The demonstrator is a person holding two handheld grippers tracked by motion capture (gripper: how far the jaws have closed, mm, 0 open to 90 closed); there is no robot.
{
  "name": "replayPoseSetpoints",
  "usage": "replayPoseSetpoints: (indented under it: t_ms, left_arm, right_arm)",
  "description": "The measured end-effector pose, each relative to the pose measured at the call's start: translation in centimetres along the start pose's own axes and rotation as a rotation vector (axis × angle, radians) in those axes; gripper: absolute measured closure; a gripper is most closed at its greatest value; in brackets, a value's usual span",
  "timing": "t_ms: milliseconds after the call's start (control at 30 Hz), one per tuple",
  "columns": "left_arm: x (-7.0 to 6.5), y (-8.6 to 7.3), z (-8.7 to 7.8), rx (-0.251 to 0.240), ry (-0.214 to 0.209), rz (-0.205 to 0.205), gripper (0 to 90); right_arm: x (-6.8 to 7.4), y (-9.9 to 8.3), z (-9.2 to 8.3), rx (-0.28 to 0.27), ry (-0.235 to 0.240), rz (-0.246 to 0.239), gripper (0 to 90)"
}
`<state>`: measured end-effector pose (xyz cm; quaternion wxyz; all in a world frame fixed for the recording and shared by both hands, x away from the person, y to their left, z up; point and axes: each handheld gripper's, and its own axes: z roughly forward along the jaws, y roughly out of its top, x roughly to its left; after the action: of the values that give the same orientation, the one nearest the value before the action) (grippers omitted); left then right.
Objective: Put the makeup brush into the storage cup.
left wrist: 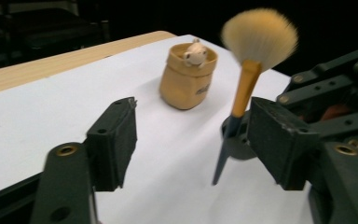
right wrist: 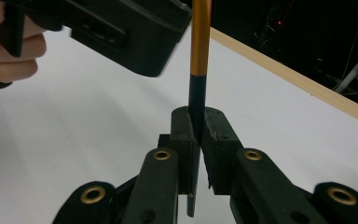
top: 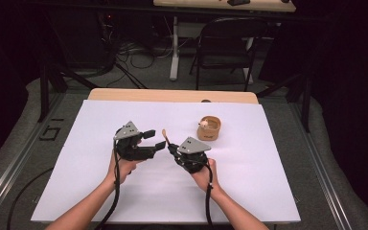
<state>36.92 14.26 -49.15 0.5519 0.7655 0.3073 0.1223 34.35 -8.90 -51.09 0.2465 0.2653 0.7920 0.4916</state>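
A makeup brush (top: 164, 134) with an orange-and-black handle and a fluffy tan head (left wrist: 259, 32) stands upright over the white sheet. My right gripper (top: 171, 147) is shut on the dark lower end of the brush handle (right wrist: 199, 46), which its jaws (right wrist: 198, 126) pinch between them. My left gripper (top: 155, 139) is just left of the brush, open, with its pads (left wrist: 116, 140) wide apart and nothing pressed between them. A tan pot (top: 209, 128) with a small cream figure (left wrist: 195, 52) in it stands behind and to the right.
A white sheet (top: 249, 182) covers the wooden table (top: 172, 95). A black folding chair (top: 225, 43) and cables stand on the floor beyond the far edge. Open sheet lies to the left, the right and in front of the hands.
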Motion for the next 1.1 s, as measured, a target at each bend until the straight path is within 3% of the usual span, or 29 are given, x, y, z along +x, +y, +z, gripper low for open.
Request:
replayPoseSetpoints:
  t_ms: [233, 367, 667, 1100]
  left_arm:
    - [0.8, -0.6, -0.8, 0.069, 0.028, 0.016, 15.9]
    - [0.8, -1.2, -1.1, 0.121, 0.052, 0.053, 13.3]
    - [0.4, -1.6, -0.9, 0.166, 0.063, 0.101, 11.1]
    - [0.5, -3.7, -2.1, 0.212, 0.075, 0.116, 7.5]
  right_arm:
    - [-0.8, -0.1, -0.4, -0.001, -0.009, 0.014, 83.4]
    - [-1.2, 0.0, -0.9, -0.001, -0.014, 0.018, 83.4]
    - [-2.5, 0.0, -2.0, -0.006, -0.031, 0.039, 83.4]
    - [-4.2, -0.1, -3.5, 0.009, -0.04, 0.067, 83.4]
